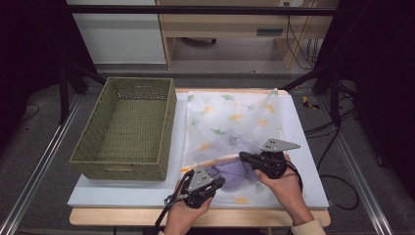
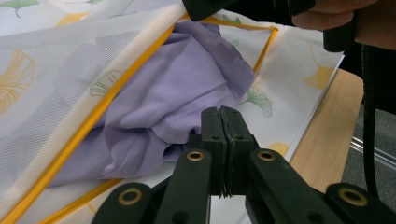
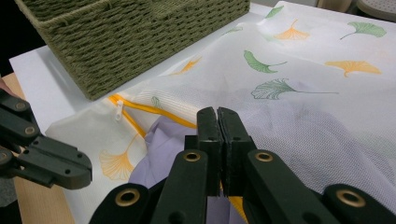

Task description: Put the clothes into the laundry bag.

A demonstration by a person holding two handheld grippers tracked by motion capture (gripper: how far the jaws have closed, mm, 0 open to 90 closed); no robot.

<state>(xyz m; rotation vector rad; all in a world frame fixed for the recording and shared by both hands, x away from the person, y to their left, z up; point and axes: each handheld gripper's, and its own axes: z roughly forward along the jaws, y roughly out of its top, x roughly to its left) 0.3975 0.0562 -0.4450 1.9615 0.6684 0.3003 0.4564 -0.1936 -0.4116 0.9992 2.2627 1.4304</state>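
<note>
A white mesh bag [image 1: 230, 117] with a ginkgo-leaf print and a yellow zip edge lies on the white board. A purple cloth [image 1: 232, 171] sits half inside the bag's near opening. My right gripper [image 1: 243, 156] is shut on the bag's upper zip edge and holds it lifted; in the right gripper view [image 3: 217, 112] the mesh [image 3: 303, 107] drapes off its jaws, over the purple cloth [image 3: 163, 144]. My left gripper [image 1: 221, 181] is at the cloth's near end. In the left gripper view [image 2: 223, 112] its jaws stand together on a fold of the purple cloth [image 2: 177, 88].
A green woven basket [image 1: 122, 170] stands left of the bag, seen close in the right gripper view [image 3: 130, 42]. The white board [image 1: 122, 193] lies on a wooden table [image 1: 122, 215], whose near edge [image 2: 327, 140] is just right of my left gripper. Cables trail on the floor at right.
</note>
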